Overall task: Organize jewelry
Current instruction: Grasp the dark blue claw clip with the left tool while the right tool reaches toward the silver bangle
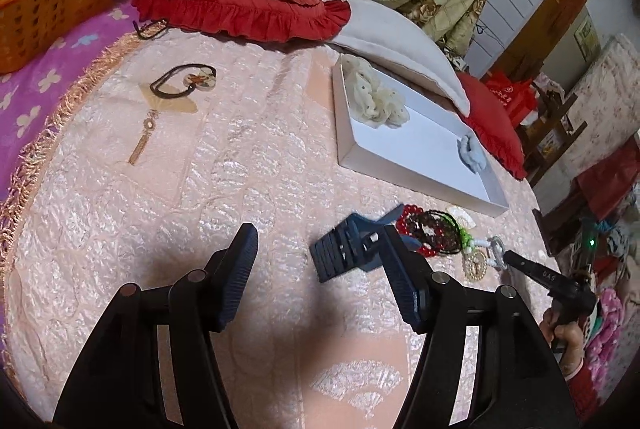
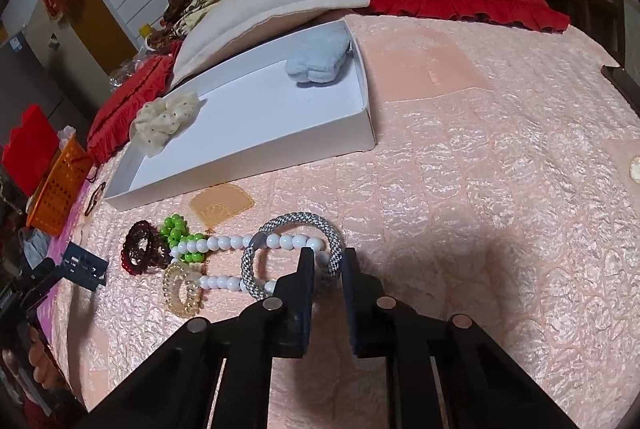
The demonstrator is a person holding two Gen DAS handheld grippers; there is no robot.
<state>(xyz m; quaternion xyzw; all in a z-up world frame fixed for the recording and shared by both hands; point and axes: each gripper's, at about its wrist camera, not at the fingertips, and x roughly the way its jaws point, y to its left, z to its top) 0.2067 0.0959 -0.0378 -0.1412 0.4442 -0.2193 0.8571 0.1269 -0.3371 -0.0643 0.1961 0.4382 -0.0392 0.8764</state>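
Jewelry is partly sorted: two scrunchies (image 2: 166, 121) lie in the white box (image 2: 360, 137); the right gripper (image 2: 327, 263) is clenched on the grey bracelet (image 2: 256, 249), the left gripper (image 1: 320, 249) is released.

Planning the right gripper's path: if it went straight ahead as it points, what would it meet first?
Probably the grey braided bracelet, whose loop lies just ahead of the right gripper; beyond it comes the white box. Depth is uncertain.

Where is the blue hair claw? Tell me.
In the left wrist view the hair claw lies on the pink bedspread, touching the left gripper's right finger, left of the bead pile and nearer than the white box.
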